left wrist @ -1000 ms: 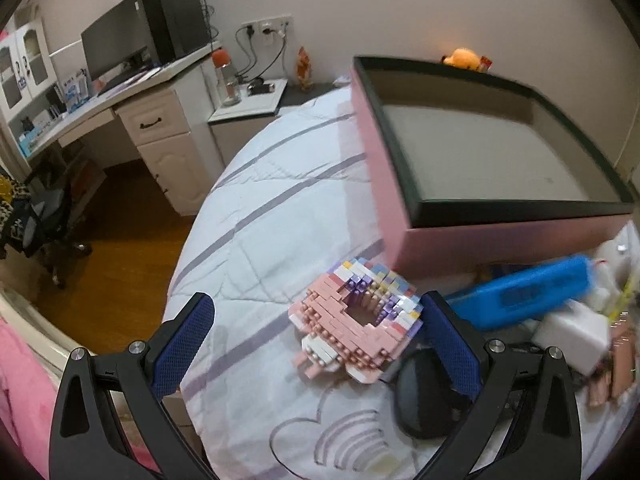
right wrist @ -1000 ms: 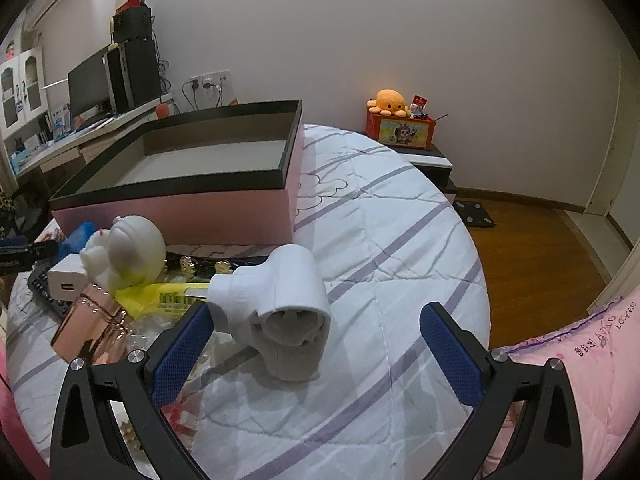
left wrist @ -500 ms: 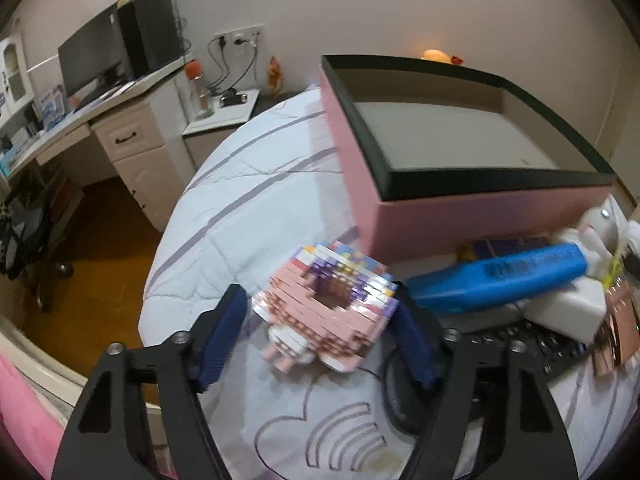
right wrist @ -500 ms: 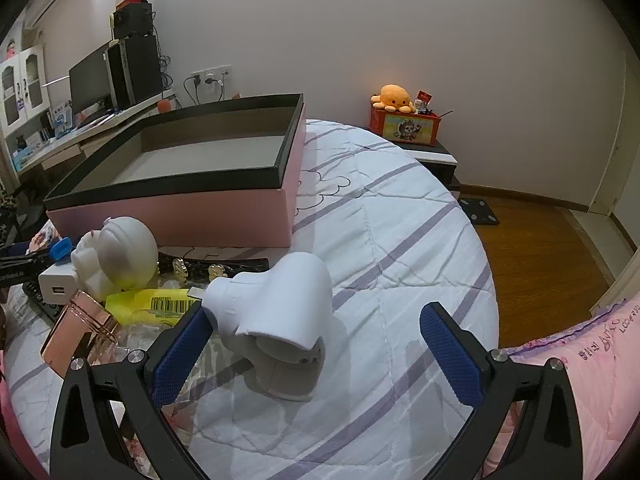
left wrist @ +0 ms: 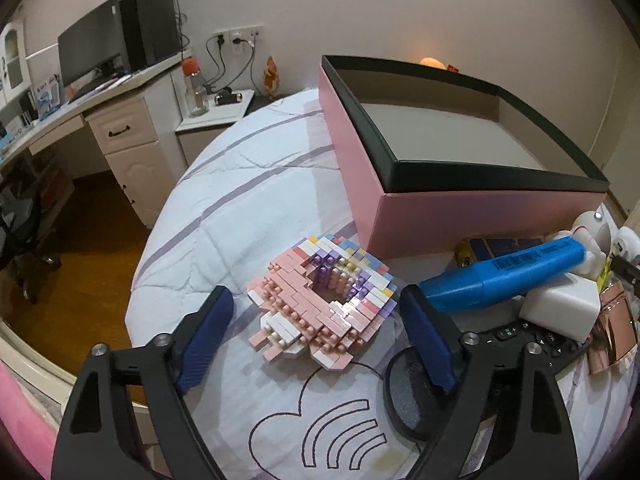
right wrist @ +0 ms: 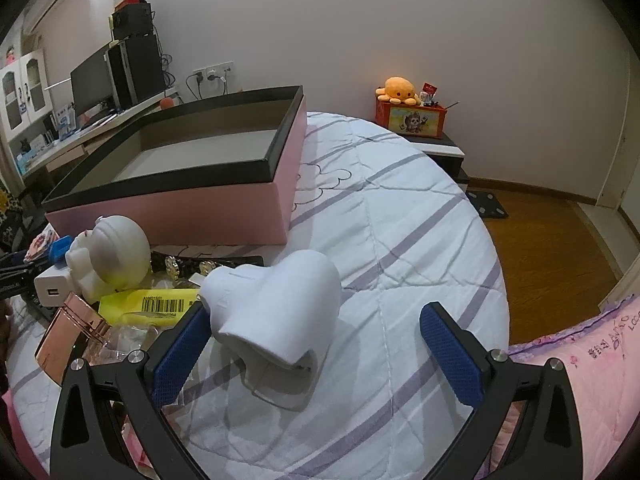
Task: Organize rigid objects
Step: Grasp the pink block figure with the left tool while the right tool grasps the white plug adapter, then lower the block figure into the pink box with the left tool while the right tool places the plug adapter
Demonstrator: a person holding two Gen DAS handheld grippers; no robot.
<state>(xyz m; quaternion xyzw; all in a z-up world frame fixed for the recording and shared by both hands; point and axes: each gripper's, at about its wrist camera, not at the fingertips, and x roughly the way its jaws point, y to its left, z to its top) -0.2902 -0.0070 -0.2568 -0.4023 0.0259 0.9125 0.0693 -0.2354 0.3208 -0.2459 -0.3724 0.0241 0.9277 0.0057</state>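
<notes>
The left gripper point(left wrist: 316, 320) had clamped in on the brick donut point(left wrist: 320, 304), then its jaws just eased apart again, so the donut lay free between released pads on the quilt point(left wrist: 240, 208) — no grip yet, a retry looked likely. The flat donut's long axis ran from the near-left toward the pink box point(left wrist: 460, 216) just behind. The right gripper point(right wrist: 316, 356) hung open around the white fitting point(right wrist: 276, 312).

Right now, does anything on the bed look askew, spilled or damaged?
Nothing looks spilled or broken. The blue marker lies propped at a slant on the white charger, in a loose heap beside the pink box, which holds nothing visible.
</notes>
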